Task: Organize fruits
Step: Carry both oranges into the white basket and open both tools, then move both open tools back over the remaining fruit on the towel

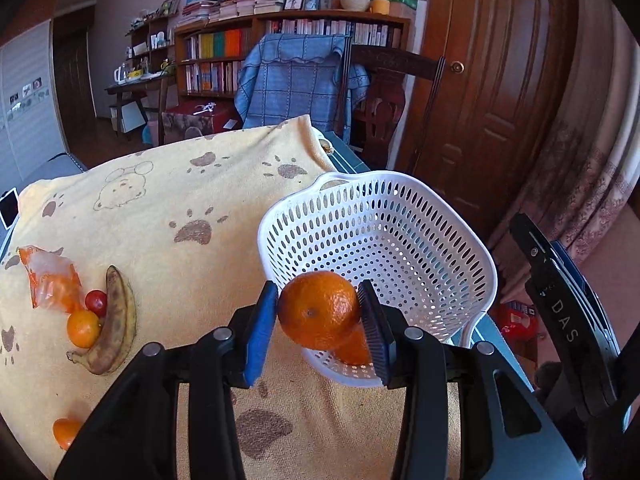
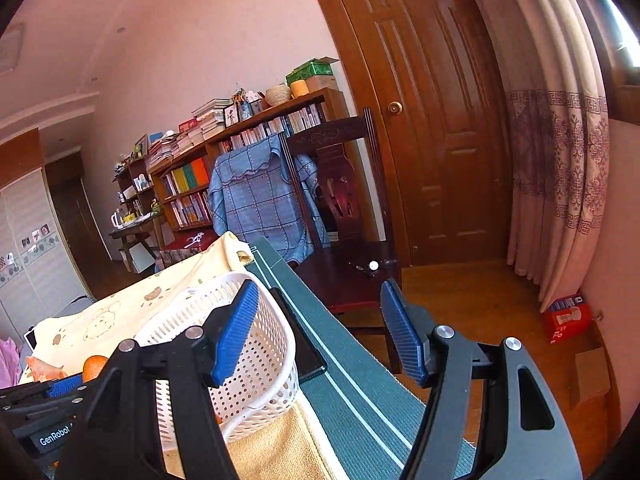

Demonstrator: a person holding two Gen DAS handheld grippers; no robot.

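Note:
My left gripper (image 1: 318, 320) is shut on an orange tangerine (image 1: 318, 310) and holds it over the near rim of the white perforated basket (image 1: 400, 216). Another orange fruit (image 1: 354, 346) lies inside the basket, partly hidden behind the held one. On the yellow paw-print cloth (image 1: 180, 200) at the left lie a spotted banana (image 1: 114, 320), a small red tomato (image 1: 96, 302), a tangerine (image 1: 83, 328) and another tangerine (image 1: 66, 432) near the bottom edge. My right gripper (image 2: 316, 332) is open and empty, raised beside the basket (image 2: 256, 344) above the table's right edge.
An orange plastic wrapper (image 1: 50, 276) lies on the cloth at far left. A green striped mat (image 2: 352, 384) covers the table's right edge. A wooden chair (image 2: 340, 208) with a blue cloth, a bookshelf (image 1: 288, 52) and a door (image 2: 432, 100) stand beyond.

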